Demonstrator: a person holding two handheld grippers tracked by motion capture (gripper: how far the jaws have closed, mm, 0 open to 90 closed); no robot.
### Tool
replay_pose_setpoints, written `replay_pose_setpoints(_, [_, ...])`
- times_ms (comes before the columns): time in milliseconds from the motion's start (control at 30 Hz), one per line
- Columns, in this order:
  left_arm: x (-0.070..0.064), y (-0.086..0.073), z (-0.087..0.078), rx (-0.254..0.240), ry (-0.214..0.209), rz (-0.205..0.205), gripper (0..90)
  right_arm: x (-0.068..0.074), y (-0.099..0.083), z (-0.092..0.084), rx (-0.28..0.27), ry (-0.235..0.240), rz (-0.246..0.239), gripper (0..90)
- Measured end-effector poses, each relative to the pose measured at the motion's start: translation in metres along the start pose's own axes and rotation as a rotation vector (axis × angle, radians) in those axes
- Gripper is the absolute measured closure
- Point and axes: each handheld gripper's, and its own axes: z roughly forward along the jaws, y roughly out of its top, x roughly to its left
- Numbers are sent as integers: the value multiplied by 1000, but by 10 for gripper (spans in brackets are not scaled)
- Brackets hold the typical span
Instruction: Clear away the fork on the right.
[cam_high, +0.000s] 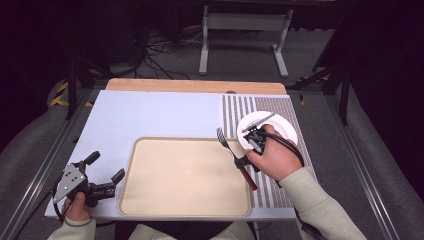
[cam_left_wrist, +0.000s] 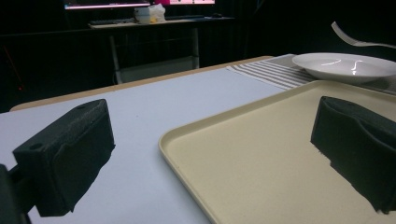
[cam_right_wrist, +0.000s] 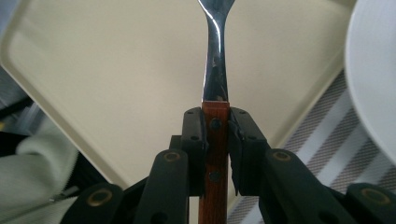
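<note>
At table centre, toward 6 o'clock, a beige tray (cam_high: 185, 177) is seen lying empty on the white tabletop (cam_high: 150, 115). At 3 o'clock of the tray a striped mat (cam_high: 277, 190) is laid, and on its far end, at roughly 1 o'clock, a white plate (cam_high: 285, 125) is set with a knife (cam_high: 258, 121) resting across it. At 8 o'clock the left gripper (cam_high: 106, 171) is held low just off the tray's left rim, jaws spread wide, nothing between them. The right gripper (cam_right_wrist: 216, 140) is clamped on the wooden handle of a fork (cam_high: 226, 143). The fork is carried clear of the surface, tines pointing to 11 o'clock, over the tray's right rim, between tray and plate. Judged status: pick-up of the fork done; placement not yet done, whether on tray or mat cannot be told. Knife untouched on plate.
</note>
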Motion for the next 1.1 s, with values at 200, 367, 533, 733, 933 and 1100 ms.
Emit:
replay_pose_setpoints(200, [0, 0, 0, -1, 1, 1, 0, 4, 2, 7, 6, -8, 60, 775])
replay_pose_setpoints(367, [0, 0, 0, -1, 0, 1, 0, 8, 5, 14, 1, -33, 85, 775])
replay_pose_setpoints(533, [0, 0, 0, -1, 0, 3, 0, 11, 6, 23, 12, -61, 91, 775])
replay_pose_setpoints(733, [0, 0, 0, -1, -1, 4, 0, 12, 6, 36, 25, -62, 125, 774])
replay_pose_setpoints(933, [0, 0, 0, 0, -3, 5, 0, 12, 5, 48, 47, -64, 136, 774])
replay_pose_setpoints(1100, [0, 0, 0, 0, -3, 5, 0, 13, 3, 59, 71, -67, 141, 774])
